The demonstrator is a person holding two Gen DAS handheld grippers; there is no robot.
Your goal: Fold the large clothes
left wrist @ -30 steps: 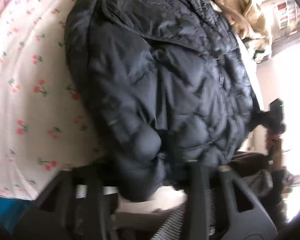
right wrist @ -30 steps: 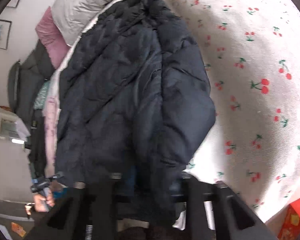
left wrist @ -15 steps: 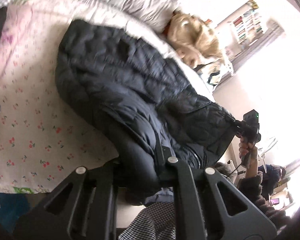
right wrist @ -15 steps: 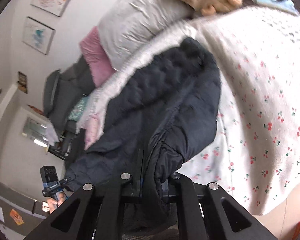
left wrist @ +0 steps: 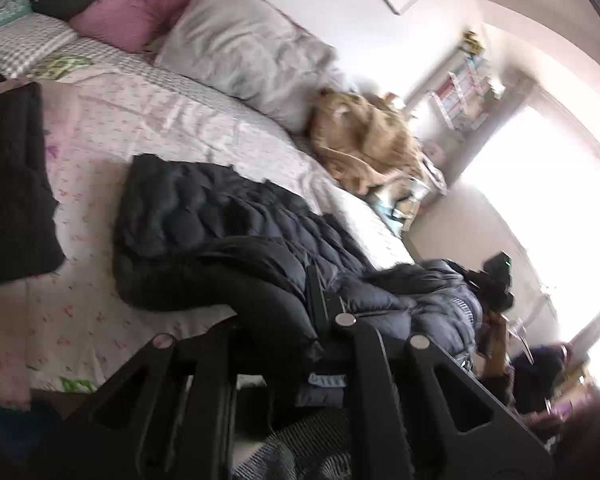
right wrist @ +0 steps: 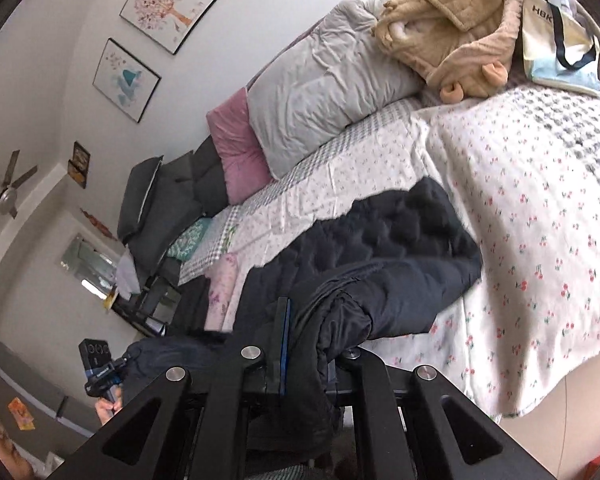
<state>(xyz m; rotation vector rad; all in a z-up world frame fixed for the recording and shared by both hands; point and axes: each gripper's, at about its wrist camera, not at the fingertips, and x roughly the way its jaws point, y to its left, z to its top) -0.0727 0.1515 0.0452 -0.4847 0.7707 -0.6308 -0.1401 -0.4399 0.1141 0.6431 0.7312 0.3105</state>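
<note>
A: Between the fingers of the left gripper (left wrist: 284,320), what do you make out?

B: A fold of the dark quilted jacket (left wrist: 220,216). The jaws are pinched tight on it near its lower edge, and the cloth bulges out past the pads and hangs over them.

A: And the right gripper (right wrist: 312,344)?

B: Much the same. Its jaws are clamped on another bunch of the jacket (right wrist: 400,248), with a cuffed end of a sleeve draped over the near finger. A blue-edged pad shows just left of the cloth.

A: Where does the rest of the jacket lie?

B: Ahead of both sets of fingers, stretching away across the bed (right wrist: 540,220). The far part rests on the cherry-print sheet, while the near part is lifted off it toward the grippers.

A: Anything beyond it?

B: Past the jacket, at the head of the bed, a grey pillow (right wrist: 324,92) leans beside a pink pillow (right wrist: 236,148). A tan fleece garment (right wrist: 452,20) is heaped to the right of the grey one.

A: Can each gripper see the other?

B: Yes, off to the side, gripped in a hand (left wrist: 496,344), with jacket cloth running up to it.
</note>
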